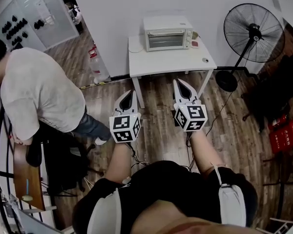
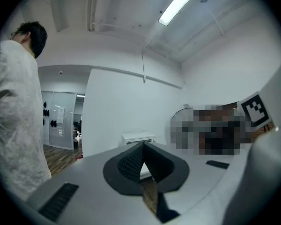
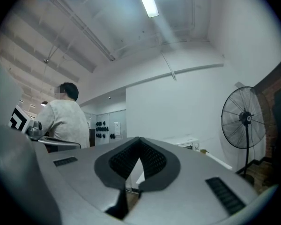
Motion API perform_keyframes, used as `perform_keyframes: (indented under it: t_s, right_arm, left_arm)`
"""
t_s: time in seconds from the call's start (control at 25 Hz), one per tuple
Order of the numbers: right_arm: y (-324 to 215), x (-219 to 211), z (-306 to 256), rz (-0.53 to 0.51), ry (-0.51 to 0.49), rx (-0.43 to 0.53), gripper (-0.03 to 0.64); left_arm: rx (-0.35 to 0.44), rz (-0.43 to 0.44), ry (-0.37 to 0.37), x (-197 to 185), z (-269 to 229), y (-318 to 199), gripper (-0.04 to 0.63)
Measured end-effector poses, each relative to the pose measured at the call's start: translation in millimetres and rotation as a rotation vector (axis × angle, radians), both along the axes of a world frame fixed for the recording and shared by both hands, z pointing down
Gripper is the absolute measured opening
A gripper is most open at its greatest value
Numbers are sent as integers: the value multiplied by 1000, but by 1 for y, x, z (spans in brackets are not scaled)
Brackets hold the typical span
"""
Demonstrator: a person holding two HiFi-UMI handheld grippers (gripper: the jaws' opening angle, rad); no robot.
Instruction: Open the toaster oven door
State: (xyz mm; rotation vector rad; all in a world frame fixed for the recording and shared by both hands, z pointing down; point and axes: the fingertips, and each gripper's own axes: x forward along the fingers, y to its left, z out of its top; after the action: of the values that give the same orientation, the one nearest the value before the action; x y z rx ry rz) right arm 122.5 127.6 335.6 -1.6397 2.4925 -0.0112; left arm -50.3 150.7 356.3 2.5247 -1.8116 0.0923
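Head view: a boxy white toaster oven [image 1: 167, 32] with a glass-fronted door sits on a small white rectangular worktop [image 1: 158, 63], well ahead of both tools — door shut and facing them, its long axis running left to right. What lies inside cannot be made out. The left tool [image 1: 130, 93] and right tool [image 1: 180, 83], smooth grey shells with ribbed black pads, each have jaws pressed together on nothing — both over the wooden plank floor [image 1: 158, 130], short of the worktop.
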Motion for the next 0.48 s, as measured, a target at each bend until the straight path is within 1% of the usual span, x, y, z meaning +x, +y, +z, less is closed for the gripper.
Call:
perform_keyframes:
  t_s: [0.24,0.48]
  right_arm:
    - [-6,12,-2,-11,-29,3,2]
    - [-19,24,13,-39,-21,-18,2]
  left_arm:
    - [9,-22,-16,11,-2,-4,12]
    - [2,-70,-18,19,9,-8,12]
